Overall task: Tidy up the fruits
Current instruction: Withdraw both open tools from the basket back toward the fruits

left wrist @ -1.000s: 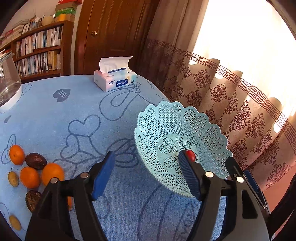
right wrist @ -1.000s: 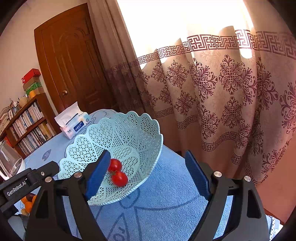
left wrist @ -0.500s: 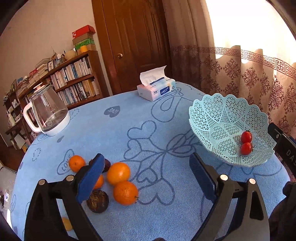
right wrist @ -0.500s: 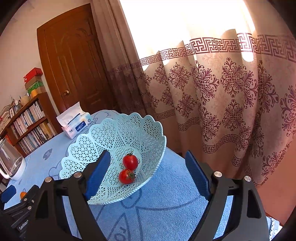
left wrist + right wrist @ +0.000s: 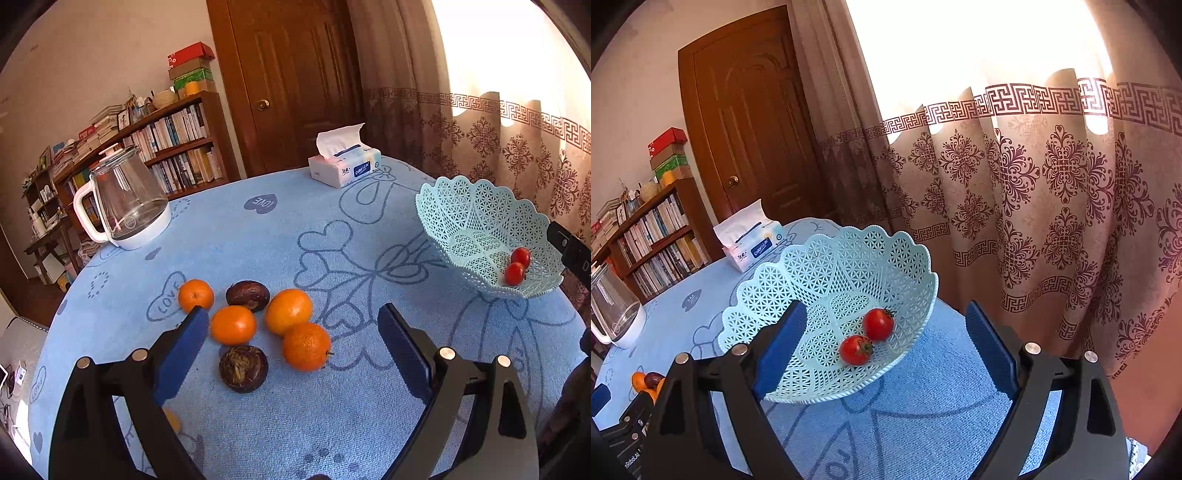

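A pale blue lattice basket (image 5: 480,218) (image 5: 827,258) stands at the table's right edge with two red cherry tomatoes (image 5: 517,266) (image 5: 866,338) in it. Several oranges (image 5: 288,312) and two dark brown fruits (image 5: 243,367) lie on the blue cloth. My left gripper (image 5: 291,339) is open and empty, just above and in front of this fruit group. My right gripper (image 5: 882,332) is open and empty, hovering at the basket's near side with the tomatoes between its fingers in view.
A glass kettle (image 5: 122,199) stands at the back left and a tissue box (image 5: 343,166) at the back. A small yellowish fruit (image 5: 171,419) lies by my left finger. Curtains (image 5: 1034,184) hang close behind the basket.
My left gripper has swung left and back from the basket to the oranges. My right gripper has barely moved; the tomatoes have shifted slightly in the basket.
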Motion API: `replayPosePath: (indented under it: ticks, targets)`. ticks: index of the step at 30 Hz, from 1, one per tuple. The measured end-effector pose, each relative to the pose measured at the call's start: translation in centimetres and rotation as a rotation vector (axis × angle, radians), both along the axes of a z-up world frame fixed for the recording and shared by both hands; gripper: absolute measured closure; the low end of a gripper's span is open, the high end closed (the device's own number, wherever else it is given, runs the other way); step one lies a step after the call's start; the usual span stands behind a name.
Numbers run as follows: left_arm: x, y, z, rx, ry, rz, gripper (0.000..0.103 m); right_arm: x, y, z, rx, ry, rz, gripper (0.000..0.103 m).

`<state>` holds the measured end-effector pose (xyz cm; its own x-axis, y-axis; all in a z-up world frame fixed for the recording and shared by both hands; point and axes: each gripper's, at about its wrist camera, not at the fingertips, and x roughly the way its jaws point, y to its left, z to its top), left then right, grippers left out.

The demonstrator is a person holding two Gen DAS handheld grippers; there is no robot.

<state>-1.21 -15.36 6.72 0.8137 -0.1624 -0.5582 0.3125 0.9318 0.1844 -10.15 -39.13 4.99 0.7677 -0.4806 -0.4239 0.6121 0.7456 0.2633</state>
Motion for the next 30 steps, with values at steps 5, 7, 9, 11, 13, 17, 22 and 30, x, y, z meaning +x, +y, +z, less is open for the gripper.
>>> replayPosePath:
  ticks: [5,7,9,11,13,17,22,30]
  targets:
    - [-0.2,0.9,-0.3,-0.007,0.008,0.021,0.011,0.3,0.6,0.1,-0.018,0.006,0.039,0.014]
    - [-0.1,1.4,-0.4,-0.014,0.014,0.032,0.011,0.4,1.0,0.2,-0.032,0.002,0.052,0.013]
    - [-0.2,1.9,-0.6,-0.021,0.02,0.042,0.011,0.4,1.4,0.3,-0.047,0.0,0.067,0.013]
    - [-0.1,2.3,-0.7,-0.022,0.02,0.055,0.011,0.5,1.9,0.4,-0.061,-0.002,0.079,0.013]
    - [-0.2,2.8,-0.8,-0.022,0.016,0.068,0.011,0.4,2.3,0.5,-0.074,-0.007,0.086,0.013]
    - [-0.2,3.8,-1.0,-0.032,0.022,0.086,0.011,0.5,2.6,0.7,-0.085,-0.011,0.096,0.013]
    - [-0.1,4.8,-1.1,-0.042,0.027,0.109,0.011,0.4,2.7,0.8,-0.091,-0.015,0.101,0.013]
    - [-0.4,6.5,-1.3,-0.052,0.032,0.144,0.011,0.4,2.9,0.9,-0.098,-0.017,0.103,0.013]
